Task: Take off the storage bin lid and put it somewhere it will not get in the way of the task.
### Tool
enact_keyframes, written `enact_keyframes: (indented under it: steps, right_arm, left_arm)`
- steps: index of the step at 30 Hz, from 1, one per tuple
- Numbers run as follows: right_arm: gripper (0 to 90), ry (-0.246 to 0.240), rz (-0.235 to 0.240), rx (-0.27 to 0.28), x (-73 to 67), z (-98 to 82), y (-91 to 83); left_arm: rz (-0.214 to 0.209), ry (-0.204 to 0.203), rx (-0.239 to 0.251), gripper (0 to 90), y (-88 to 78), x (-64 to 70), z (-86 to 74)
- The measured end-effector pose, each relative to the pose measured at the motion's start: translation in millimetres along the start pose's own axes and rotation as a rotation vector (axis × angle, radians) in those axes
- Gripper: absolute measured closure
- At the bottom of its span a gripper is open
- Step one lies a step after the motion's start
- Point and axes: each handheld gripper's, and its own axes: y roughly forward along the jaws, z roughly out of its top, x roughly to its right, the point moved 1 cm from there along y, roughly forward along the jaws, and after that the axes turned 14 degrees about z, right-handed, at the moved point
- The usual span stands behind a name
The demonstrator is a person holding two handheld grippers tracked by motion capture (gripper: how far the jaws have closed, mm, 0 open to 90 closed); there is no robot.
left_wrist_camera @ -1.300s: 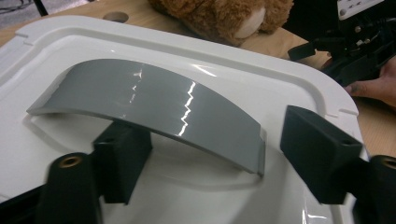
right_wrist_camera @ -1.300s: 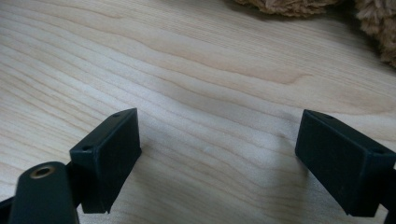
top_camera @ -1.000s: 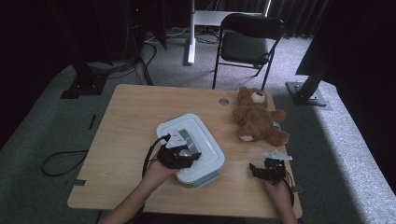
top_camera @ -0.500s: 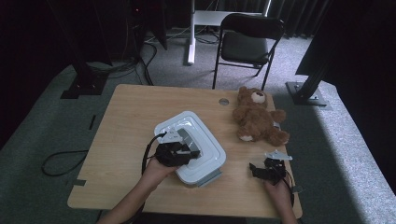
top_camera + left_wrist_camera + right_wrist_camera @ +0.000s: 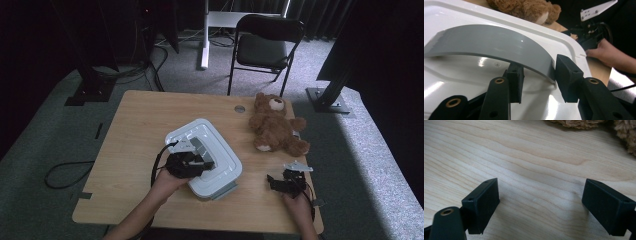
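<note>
A white lidded container (image 5: 222, 152) lies near the middle of the wooden table (image 5: 135, 130). A grey arched handle (image 5: 200, 146) runs across its lid. My left gripper (image 5: 200, 161) comes in from the left, and its pads sit on either side of the handle (image 5: 494, 42), which fills the gap between them above the lid (image 5: 461, 72). Its jaws (image 5: 539, 72) have just been opening slightly, with the handle still between them. My right gripper (image 5: 274, 181) rests low over bare table at the front right, open, nothing between its jaws (image 5: 540, 192).
A brown teddy bear (image 5: 275, 127) lies at the back right of the table, just beyond the right gripper. A small round grommet (image 5: 240, 108) sits near the far edge. A black folding chair (image 5: 267, 47) stands behind the table. Cables trail off to the left.
</note>
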Motion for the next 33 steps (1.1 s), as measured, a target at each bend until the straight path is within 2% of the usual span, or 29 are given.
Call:
enact_keyframes:
  steps: [2,4,6,8,10,11,12,14,17,19,21,22,25,27,28,29,31,33]
  right_arm:
    - [13.4,0.0,0.0,0.0,0.0,0.0,0.0]
    - [13.4,0.0,0.0,0.0,0.0,0.0,0.0]
    - [13.4,0.0,0.0,0.001,0.0,0.0,0.1]
    - [13.4,0.001,0.0,0.0,0.0,0.0,0.0]
    - [13.4,-0.001,0.0,0.0,0.0,0.0,0.0]
    - [13.4,-0.001,0.0,0.0,0.0,0.0,0.0]
    - [13.4,0.0,0.0,0.0,0.0,0.0,0.0]
    - [13.4,0.0,0.0,0.0,0.0,0.0,0.0]
    - [13.4,0.0,0.0,0.001,0.0,0.0,0.0]
    - [13.4,0.0,0.0,0.001,0.0,0.0,0.0]
    - [13.4,-0.001,0.0,0.0,0.0,0.0,0.0]
    - [13.4,0.0,0.0,0.0,0.0,0.0,0.0]
    - [13.4,-0.001,0.0,-0.001,0.0,-0.1,0.0]
    - [13.4,0.0,0.0,-0.001,0.0,0.0,0.0]
    - [13.4,0.001,0.001,-0.001,-0.1,0.0,0.0]
    - [13.4,0.001,0.0,-0.001,-0.1,0.0,0.0]
    - [13.4,0.0,0.0,-0.001,0.0,-0.1,-0.1]
    - [13.4,0.0,0.0,-0.001,0.0,-0.1,-0.1]
  left_arm:
    - [0.015,0.008,-0.011,46.9,0.5,1.0,0.4]
    - [0.072,0.022,-0.01,37.3,-0.5,4.0,2.6]
    - [0.088,0.043,-0.01,36.3,0.3,6.4,4.3]
    - [0.103,0.047,-0.013,36.4,2.4,8.2,5.2]
    - [0.119,0.037,-0.029,36.4,5.1,8.4,6.0]
    - [0.097,0.028,-0.046,36.6,6.5,7.1,6.6]
    - [0.087,0.006,-0.043,38.0,6.1,6.1,6.8]
    - [0.107,0.007,-0.032,37.9,2.0,4.8,6.2]
    - [0.101,-0.007,-0.014,36.7,-6.6,0.2,3.2]
    - [0.112,-0.012,-0.007,35.5,-12.6,-3.8,2.8]
    - [0.129,0.008,-0.002,35.0,-16.9,-5.7,3.8]
    - [0.138,0.005,0.0,31.9,-18.3,-6.6,4.6]
    - [0.176,0.014,0.017,30.1,-19.6,-3.4,8.2]
    - [0.182,0.025,0.021,29.2,-18.3,-0.2,10.9]
    - [0.215,0.046,0.026,28.1,-17.4,2.0,11.7]
    - [0.221,0.055,0.024,28.1,-16.2,3.1,12.5]
    - [0.197,0.039,0.021,27.8,-14.4,1.6,13.9]
    - [0.187,-0.007,0.024,27.2,-16.1,-1.4,13.8]
